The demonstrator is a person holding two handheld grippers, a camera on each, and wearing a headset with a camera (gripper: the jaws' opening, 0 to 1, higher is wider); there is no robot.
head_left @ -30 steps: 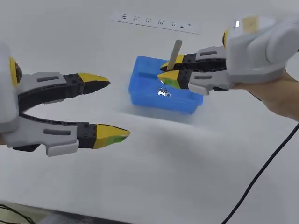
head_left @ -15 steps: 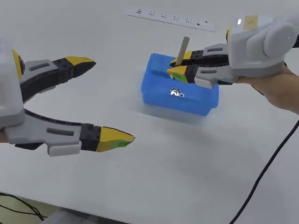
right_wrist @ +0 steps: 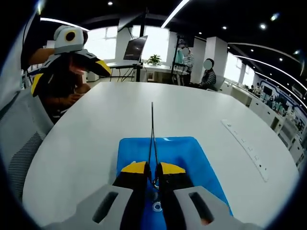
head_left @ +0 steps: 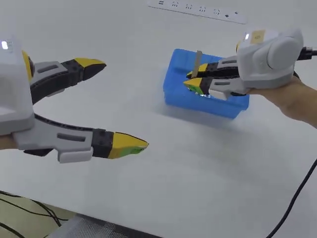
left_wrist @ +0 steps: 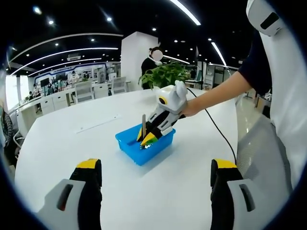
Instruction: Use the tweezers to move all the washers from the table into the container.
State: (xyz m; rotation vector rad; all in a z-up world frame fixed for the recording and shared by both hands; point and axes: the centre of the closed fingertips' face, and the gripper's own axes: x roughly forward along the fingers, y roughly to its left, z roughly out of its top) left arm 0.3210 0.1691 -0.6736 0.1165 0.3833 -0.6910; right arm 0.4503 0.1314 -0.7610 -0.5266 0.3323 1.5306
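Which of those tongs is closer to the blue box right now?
Right. The right tongs sit over the blue box, gripping tweezers; the left tongs hang open off to its side.

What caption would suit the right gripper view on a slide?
Right gripper, shut on tweezers, poised over the blue container on a white table.

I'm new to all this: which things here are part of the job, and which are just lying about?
Job: tweezers, held in the right gripper; blue container; washers inside it; left gripper, open and empty.
Lying about: power strip; potted plant.
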